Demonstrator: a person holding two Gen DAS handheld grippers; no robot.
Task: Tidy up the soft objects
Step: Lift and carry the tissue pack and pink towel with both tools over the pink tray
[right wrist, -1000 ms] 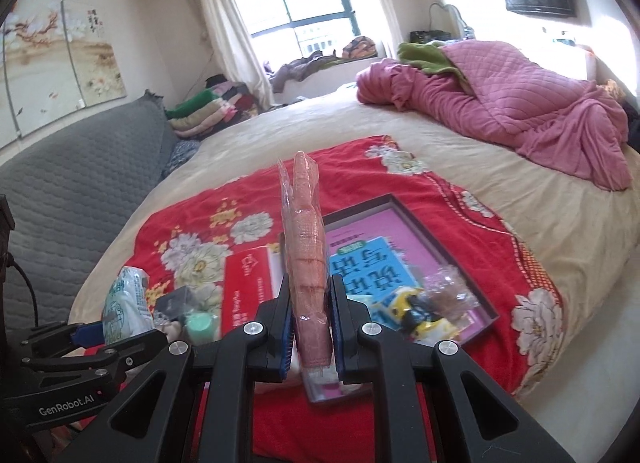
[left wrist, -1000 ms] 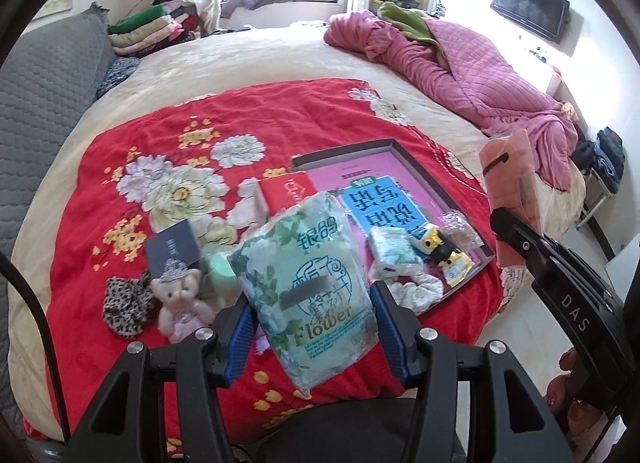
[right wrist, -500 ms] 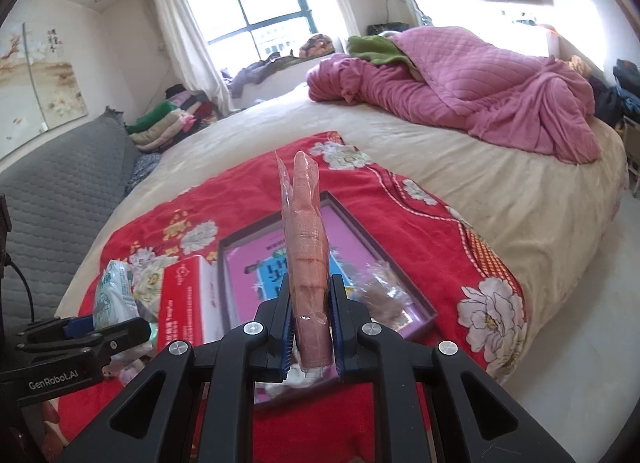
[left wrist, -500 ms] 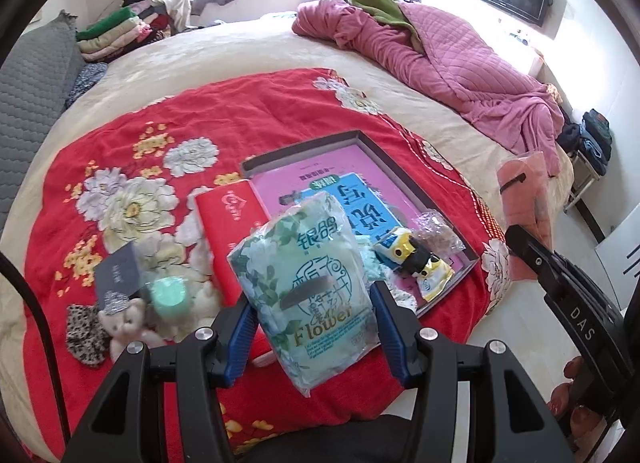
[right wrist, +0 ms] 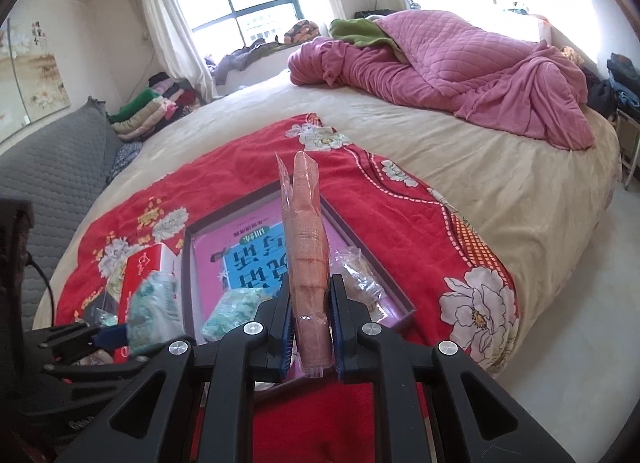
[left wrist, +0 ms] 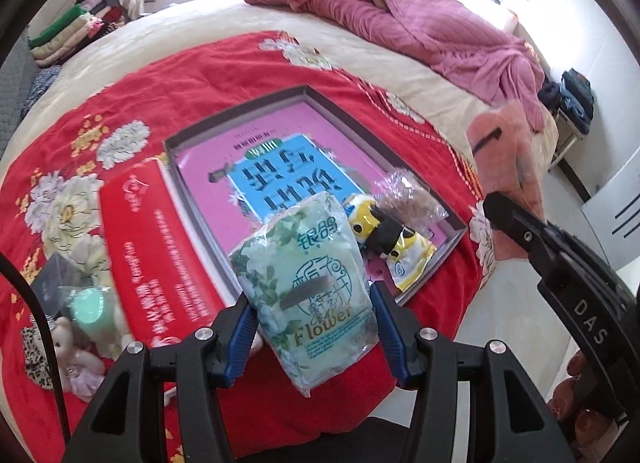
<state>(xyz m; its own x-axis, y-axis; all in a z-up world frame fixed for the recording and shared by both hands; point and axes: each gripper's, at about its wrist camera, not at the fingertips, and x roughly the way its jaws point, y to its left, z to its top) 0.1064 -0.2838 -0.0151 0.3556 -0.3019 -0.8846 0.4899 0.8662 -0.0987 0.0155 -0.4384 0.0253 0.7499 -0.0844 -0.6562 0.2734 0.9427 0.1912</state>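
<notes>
**Plastic-wrapped packs in both grippers, over the box**

Green-white tissue pack (left wrist: 310, 291), printed "Flower", sits btwn the blue pads of the left gripper (left wrist: 312, 327). Jaws abt half open, pads pressing on both sides of the pack; it's held up off the bed, tilted a bit, just above the near edge of the grey box (left wrist: 408, 143).

Right gripper (right wrist: 310, 327): jaws nearly closed, clamped on a thin peach cloth in clear wrap (right wrist: 308, 247), standing upright, edge-on to the cam. Seen from the left wrist cam the same cloth (left wrist: 506, 151) hangs to the right, off the bed's edge side.

Box lies on a red floral blanket (left wrist: 200, 71) spread on the bed. Inside it: pink/blue book (left wrist: 276, 179), yellow-black plush toy (left wrist: 380, 231), crinkly clear bag w/ sth brown (left wrist: 412, 199). Right wrist cam also shows a 2nd green-white pack (right wrist: 236, 311) in the box's near corner.

Red carton (left wrist: 156, 247) lies touching the box's left wall. Further left, on the blanket: mint-green lidded item (left wrist: 88, 303), small teddy (left wrist: 76, 359), leopard-print piece (left wrist: 34, 355), dark card (left wrist: 48, 287).

Pink quilt (right wrist: 460, 63) bunched at far side of bed; folded clothes stack (right wrist: 148, 111) by the window.
</notes>
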